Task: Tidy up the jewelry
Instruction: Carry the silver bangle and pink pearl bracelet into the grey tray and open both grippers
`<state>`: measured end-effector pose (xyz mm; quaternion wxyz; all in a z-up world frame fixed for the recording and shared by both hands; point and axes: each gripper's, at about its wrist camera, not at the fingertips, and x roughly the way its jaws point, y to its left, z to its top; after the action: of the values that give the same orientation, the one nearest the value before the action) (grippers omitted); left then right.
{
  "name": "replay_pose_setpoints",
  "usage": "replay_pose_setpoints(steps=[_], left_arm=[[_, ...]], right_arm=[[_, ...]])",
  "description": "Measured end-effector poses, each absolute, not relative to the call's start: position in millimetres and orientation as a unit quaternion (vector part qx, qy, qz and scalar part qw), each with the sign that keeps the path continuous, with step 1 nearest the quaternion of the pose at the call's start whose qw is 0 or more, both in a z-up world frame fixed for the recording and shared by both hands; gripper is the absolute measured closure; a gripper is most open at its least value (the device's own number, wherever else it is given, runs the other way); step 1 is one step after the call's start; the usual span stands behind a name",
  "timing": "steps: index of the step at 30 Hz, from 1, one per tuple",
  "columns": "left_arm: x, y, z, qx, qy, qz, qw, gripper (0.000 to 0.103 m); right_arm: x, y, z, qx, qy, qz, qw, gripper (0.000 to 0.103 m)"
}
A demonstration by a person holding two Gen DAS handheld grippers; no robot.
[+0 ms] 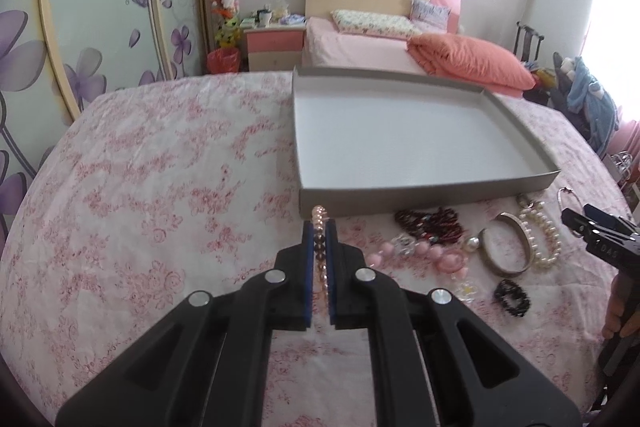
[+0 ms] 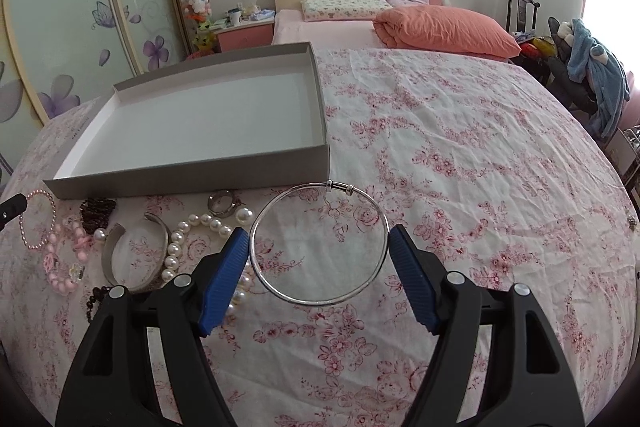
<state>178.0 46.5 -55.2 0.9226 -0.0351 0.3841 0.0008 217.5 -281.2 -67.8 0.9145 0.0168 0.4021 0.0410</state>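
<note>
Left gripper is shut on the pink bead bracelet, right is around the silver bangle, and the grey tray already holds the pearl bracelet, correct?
Not quite: the right wrist view shows the grey tray holding nothing; the pearl bracelet lies on the floral cloth before it. The rest stands.

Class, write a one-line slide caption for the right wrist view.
Right gripper open around a thin silver bangle on the floral cloth, near the empty grey tray.

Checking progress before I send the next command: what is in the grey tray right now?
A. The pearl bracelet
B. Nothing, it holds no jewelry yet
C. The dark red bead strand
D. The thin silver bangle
B: the grey tray shows only its bare white floor in both views, while the pearl bracelet, dark red bead strand and thin silver bangle all sit outside it, over the floral cloth.
</note>
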Motion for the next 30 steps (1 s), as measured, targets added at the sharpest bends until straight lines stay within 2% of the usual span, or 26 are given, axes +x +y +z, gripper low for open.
replay_pose_setpoints(steps=[9,30], left_arm=[[164.8,33.8,-31.6,-0.036,0.35,-0.023,0.936,0.096],[175.5,7.4,16.1,-0.023,0.291,-0.03,0.956,0.096]], right_arm=[[207.5,-270.6,-51.1,0.02,0.373,0.065,0.925,0.031],[199.8,-233.1,15.2,0.01,0.224,0.105,0.969,0.031]])
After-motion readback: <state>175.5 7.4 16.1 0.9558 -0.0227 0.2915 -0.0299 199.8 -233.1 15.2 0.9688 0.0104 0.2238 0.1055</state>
